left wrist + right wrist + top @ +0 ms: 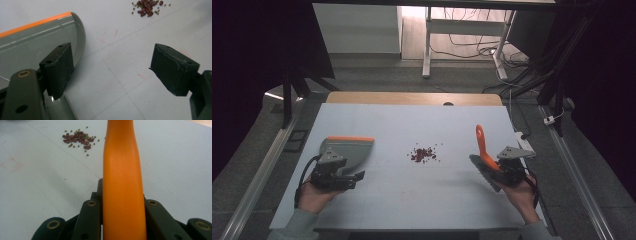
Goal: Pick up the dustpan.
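Right gripper (492, 170) at lower right of high view is clamping orange brush handle (122, 182), jaws closed tight on it. Left gripper (343, 176) at lower left is standing wide open beside grey dustpan (349, 150), gripping nothing. Beans (424, 154) are lying at centre of table (412, 200). Sweeping is probably not started; next move is asking left jaws to close on dustpan.
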Tool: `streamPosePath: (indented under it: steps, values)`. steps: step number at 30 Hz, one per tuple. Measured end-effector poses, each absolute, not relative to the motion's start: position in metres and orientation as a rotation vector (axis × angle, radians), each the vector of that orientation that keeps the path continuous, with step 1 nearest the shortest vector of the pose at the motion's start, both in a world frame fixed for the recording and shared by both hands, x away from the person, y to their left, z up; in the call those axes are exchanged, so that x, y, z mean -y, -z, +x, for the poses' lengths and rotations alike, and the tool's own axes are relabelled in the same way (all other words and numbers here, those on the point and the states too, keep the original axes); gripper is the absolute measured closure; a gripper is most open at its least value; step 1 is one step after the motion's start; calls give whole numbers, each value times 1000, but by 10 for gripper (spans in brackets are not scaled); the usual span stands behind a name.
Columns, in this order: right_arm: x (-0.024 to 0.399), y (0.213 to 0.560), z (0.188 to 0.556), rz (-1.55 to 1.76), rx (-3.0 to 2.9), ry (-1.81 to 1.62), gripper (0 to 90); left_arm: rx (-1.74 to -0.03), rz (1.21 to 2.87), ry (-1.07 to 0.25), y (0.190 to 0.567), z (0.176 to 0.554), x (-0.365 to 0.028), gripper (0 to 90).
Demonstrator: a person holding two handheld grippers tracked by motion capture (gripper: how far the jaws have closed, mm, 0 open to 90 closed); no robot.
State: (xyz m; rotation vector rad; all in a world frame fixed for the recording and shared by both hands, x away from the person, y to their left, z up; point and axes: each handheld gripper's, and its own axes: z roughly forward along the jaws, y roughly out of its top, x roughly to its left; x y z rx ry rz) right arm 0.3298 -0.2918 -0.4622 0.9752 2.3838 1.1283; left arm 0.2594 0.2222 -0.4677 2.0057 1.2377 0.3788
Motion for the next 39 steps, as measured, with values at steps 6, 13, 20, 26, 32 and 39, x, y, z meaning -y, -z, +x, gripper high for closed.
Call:
streamPosePath:
  steps: [6, 13, 20, 26, 32, 39]
  values:
    - [296, 462, 330, 989, -2379, -1136, 766, -1251, 2042, -388, 448, 262, -219, 190]
    - [297, 458, 327, 988, -2362, -1140, 766, -1296, 2021, -386, 435, 267, -226, 192]
    - [295, 461, 325, 986, -2373, -1120, 766, -1401, 1983, -400, 443, 271, -250, 194]
    - [293, 463, 327, 978, -2382, -1103, 766, -1463, 1934, -399, 443, 265, -271, 191]
    - [290, 463, 329, 977, -2379, -1110, 766, -1504, 1924, -437, 437, 256, -285, 187]
    - [286, 464, 330, 968, -2396, -1100, 766, -1608, 1931, -379, 451, 255, -294, 171]
